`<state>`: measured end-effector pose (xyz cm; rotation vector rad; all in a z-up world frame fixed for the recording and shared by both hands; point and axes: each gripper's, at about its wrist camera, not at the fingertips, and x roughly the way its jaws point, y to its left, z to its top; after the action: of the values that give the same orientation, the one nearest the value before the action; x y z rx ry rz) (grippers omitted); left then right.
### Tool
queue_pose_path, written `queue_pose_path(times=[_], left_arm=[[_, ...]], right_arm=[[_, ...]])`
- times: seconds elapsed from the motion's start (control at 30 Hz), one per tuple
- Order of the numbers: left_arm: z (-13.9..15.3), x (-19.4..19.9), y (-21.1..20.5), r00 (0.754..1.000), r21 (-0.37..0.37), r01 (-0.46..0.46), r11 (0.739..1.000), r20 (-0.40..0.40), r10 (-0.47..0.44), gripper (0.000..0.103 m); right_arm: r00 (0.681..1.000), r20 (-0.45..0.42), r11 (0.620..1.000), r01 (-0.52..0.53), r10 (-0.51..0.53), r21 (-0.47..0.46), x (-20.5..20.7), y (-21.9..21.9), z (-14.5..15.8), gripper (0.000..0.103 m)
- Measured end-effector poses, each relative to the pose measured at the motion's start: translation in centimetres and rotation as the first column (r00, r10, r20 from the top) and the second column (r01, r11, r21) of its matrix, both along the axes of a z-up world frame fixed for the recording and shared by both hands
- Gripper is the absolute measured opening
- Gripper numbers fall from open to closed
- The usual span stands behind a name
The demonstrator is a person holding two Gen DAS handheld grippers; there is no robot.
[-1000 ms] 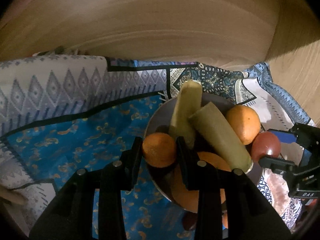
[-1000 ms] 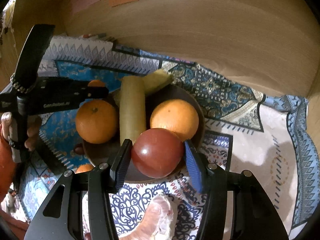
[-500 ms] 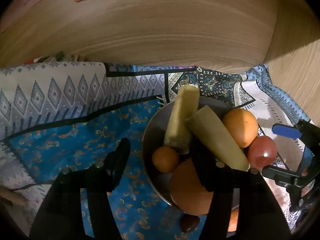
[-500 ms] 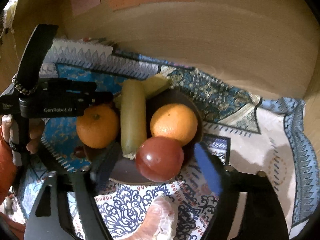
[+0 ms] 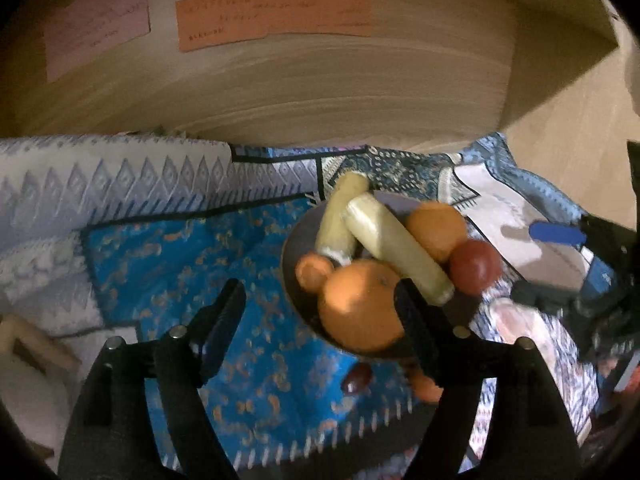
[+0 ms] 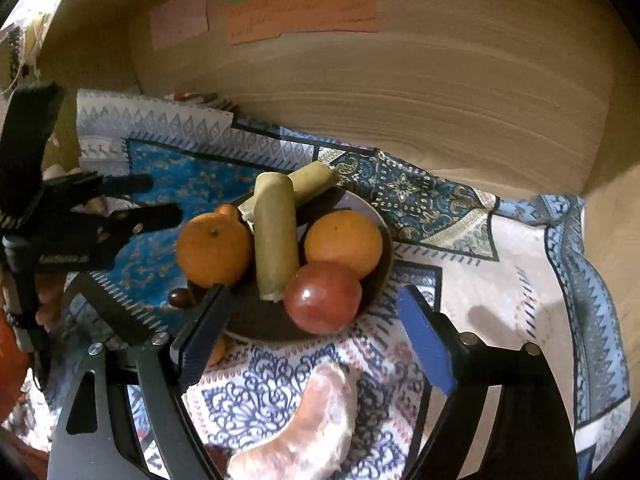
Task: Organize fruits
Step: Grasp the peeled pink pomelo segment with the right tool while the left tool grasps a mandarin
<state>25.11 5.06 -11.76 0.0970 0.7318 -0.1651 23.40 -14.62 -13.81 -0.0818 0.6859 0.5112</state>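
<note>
A dark bowl [image 6: 384, 280] on the patterned cloth holds two oranges [image 6: 214, 250] [image 6: 344, 242], a small mandarin [image 5: 314, 272], a red round fruit [image 6: 322, 298] and two yellow-green sticks [image 6: 276, 236]. My left gripper [image 5: 320, 290] hangs just short of the bowl's near-left rim; its jaws are opening, with nothing pressed between them. My right gripper [image 6: 312, 300] is at the bowl's near edge. Its jaws are opening too, and the red fruit rests in the bowl between the blue pads [image 6: 424, 344] without touching them.
A peeled pink citrus segment [image 6: 312, 420] lies on the cloth near the right gripper. A dark red date-like fruit [image 5: 356, 378] and another small orange [image 5: 424, 386] lie beside the bowl. A wooden wall with paper notes [image 6: 300, 12] stands behind.
The left jaws let go of the small mandarin and the right jaws let go of the red fruit, both now lying in the bowl. Both grippers spread wide and drew back.
</note>
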Motion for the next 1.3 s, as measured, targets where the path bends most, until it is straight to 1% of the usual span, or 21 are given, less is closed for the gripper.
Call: queue_pose_path(times=[0.1,0.23,0.33,0.43,0.53,0.67,0.73,0.83,0.9,1.03,1.13,1.2,1.23,1.27,1.3], left_arm=[[-0.2,-2.1,-0.2,1.000,0.006,0.001,1.000,0.014,-0.001,0.084],[-0.6,-4.1,-0.4,1.000,-0.004,0.001,1.000,0.011,-0.001,0.085],[-1.3,-5.4,-0.5,1.000,-0.016,-0.011,1.000,0.001,0.011,0.088],[-2.3,-6.5,-0.6,1.000,-0.036,-0.021,0.999,-0.018,0.020,0.089],[-3.4,-7.0,-0.7,0.999,-0.041,-0.032,0.999,-0.045,0.030,0.089],[-4.4,-7.6,-1.0,0.997,-0.028,-0.039,0.999,-0.064,0.037,0.089],[-4.6,-7.8,-1.1,0.997,-0.027,-0.039,0.999,-0.068,0.037,0.089],[-4.8,-8.1,-1.1,0.997,-0.035,-0.036,0.999,-0.071,0.034,0.089],[-4.8,-8.2,-1.2,0.997,-0.041,-0.033,0.999,-0.068,0.030,0.089],[-4.8,-8.3,-1.5,0.998,-0.046,-0.022,0.999,-0.063,0.019,0.089],[-4.8,-8.1,-2.0,0.998,-0.042,-0.011,0.999,-0.058,0.009,0.089],[-4.8,-8.0,-2.3,0.998,-0.044,-0.001,0.999,-0.056,-0.002,0.089],[-4.7,-7.9,-2.6,0.998,-0.046,0.007,0.999,-0.055,-0.009,0.089],[-4.7,-7.9,-2.7,0.998,-0.045,0.011,0.999,-0.054,-0.014,0.089],[-4.8,-7.8,-3.0,0.998,-0.042,0.016,0.999,-0.053,-0.018,0.089]], right_arm=[[1.000,0.003,1.000,0.021,-0.021,-0.012,-0.9,-0.6,-0.2,0.084],[0.999,-0.016,0.999,0.044,-0.044,-0.029,-1.8,-1.2,-1.0,0.084],[0.997,-0.053,0.998,0.050,-0.052,-0.034,-2.4,-1.6,-2.0,0.084],[0.994,-0.095,0.998,0.054,-0.057,-0.037,-2.8,-1.8,-3.2,0.084],[0.990,-0.129,0.998,0.046,-0.053,-0.051,-3.2,-1.6,-4.2,0.084],[0.984,-0.175,0.998,0.032,-0.041,-0.053,-3.2,-1.4,-5.2,0.083],[0.984,-0.171,0.997,0.034,-0.044,-0.063,-3.2,-1.3,-5.3,0.081],[0.984,-0.175,0.997,0.024,-0.037,-0.072,-3.0,-0.9,-5.4,0.069],[0.982,-0.189,0.997,0.006,-0.019,-0.072,-2.7,-0.5,-5.6,0.069],[0.984,-0.181,0.994,-0.018,-0.003,-0.112,-2.6,0.7,-5.8,0.070],[0.983,-0.184,0.993,-0.029,0.007,-0.113,-2.4,0.9,-5.8,0.069],[0.984,-0.175,0.993,-0.023,0.002,-0.118,-2.4,0.8,-5.8,0.063],[0.985,-0.172,0.993,-0.020,-0.001,-0.117,-2.3,0.7,-5.8,0.055],[0.986,-0.168,0.993,-0.013,-0.007,-0.117,-2.3,0.6,-5.7,0.045],[0.985,-0.171,0.995,-0.006,-0.012,-0.102,-2.2,0.2,-5.6,0.041]])
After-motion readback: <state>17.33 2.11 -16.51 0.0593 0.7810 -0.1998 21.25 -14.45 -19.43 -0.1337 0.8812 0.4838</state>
